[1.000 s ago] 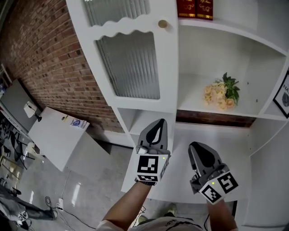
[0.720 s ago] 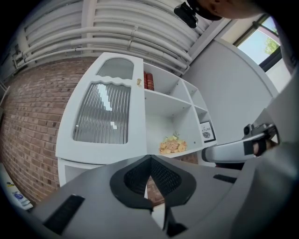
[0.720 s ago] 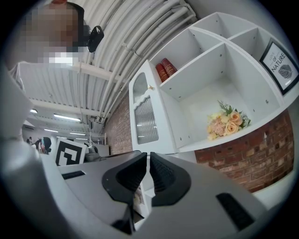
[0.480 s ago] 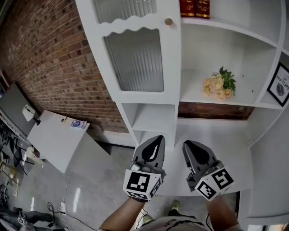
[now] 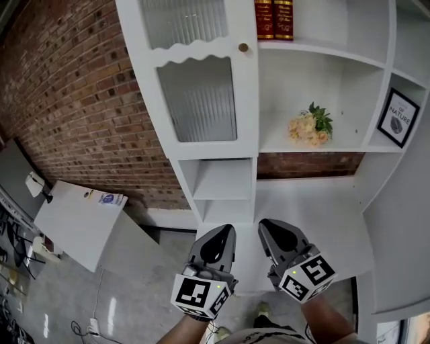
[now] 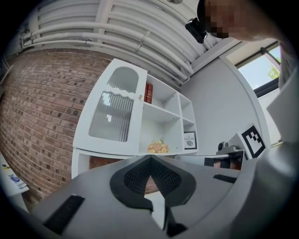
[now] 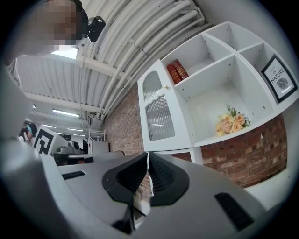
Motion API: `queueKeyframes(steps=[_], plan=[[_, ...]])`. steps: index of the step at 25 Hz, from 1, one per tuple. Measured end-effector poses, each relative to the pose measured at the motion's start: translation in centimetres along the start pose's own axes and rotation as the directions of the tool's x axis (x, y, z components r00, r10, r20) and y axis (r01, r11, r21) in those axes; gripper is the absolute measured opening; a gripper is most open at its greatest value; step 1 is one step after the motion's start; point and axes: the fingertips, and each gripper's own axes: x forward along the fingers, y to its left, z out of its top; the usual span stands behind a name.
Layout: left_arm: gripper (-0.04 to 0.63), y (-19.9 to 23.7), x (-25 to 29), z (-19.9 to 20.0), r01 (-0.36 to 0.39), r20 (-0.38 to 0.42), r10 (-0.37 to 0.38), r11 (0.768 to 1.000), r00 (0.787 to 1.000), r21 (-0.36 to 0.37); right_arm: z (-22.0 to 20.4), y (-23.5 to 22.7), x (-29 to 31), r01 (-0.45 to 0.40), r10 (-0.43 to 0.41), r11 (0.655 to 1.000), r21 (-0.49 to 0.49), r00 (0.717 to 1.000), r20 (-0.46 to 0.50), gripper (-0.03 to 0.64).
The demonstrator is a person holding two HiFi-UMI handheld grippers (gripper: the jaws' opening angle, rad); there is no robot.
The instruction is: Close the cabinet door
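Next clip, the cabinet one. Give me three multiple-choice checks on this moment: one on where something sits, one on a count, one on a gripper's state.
1. Where do the flowers lie?
A. On the open shelf under the red books
B. Behind the ribbed glass door
C. On the floor

2. How many red books stand up top?
A. One
B. Two
C. Four

3. How do the left gripper jaws stand?
A. Wide apart
B. Together on the door knob
C. Together, nothing between them

Key:
1 A: the bunch sits in the open compartment just below the books.
2 B: two spines stand side by side.
3 C: the left gripper view shows the pads meeting with nothing gripped.
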Motion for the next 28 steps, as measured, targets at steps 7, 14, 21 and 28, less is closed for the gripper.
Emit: queueKeyframes(steps=[7, 14, 21, 28], plan=[[0.011, -0.7, -2.4, 0.2, 0.039, -0.007, -0.039, 0.999, 0.999, -0.017, -0.3, 2.8, -0.8, 0.023, -0.024, 0.999, -0.044, 0.999, -0.023, 0.017], [0.012, -1.3, -4.2, 0.3, 0.076, -0.009, -0.076, 0.997, 0.997, -0.014, -0.4, 4.8, -1.5, 0.039, -0.040, 0.998, -0.053, 0.999, -0.015, 0.017], [0.012, -1.6, -5.0, 0.5, 0.099, -0.010, -0.099, 0.995, 0.995, -0.007, -0.2, 5.8, -2.0, 0.054, -0.055, 0.997, -0.054, 0.998, -0.010, 0.017], [0.011, -1.9, -5.2, 0.2, 0.104, 0.000, -0.104, 0.995, 0.995, -0.008, -0.3, 5.7, -2.5, 0.060, -0.061, 0.996, -0.067, 0.998, -0.010, 0.017]])
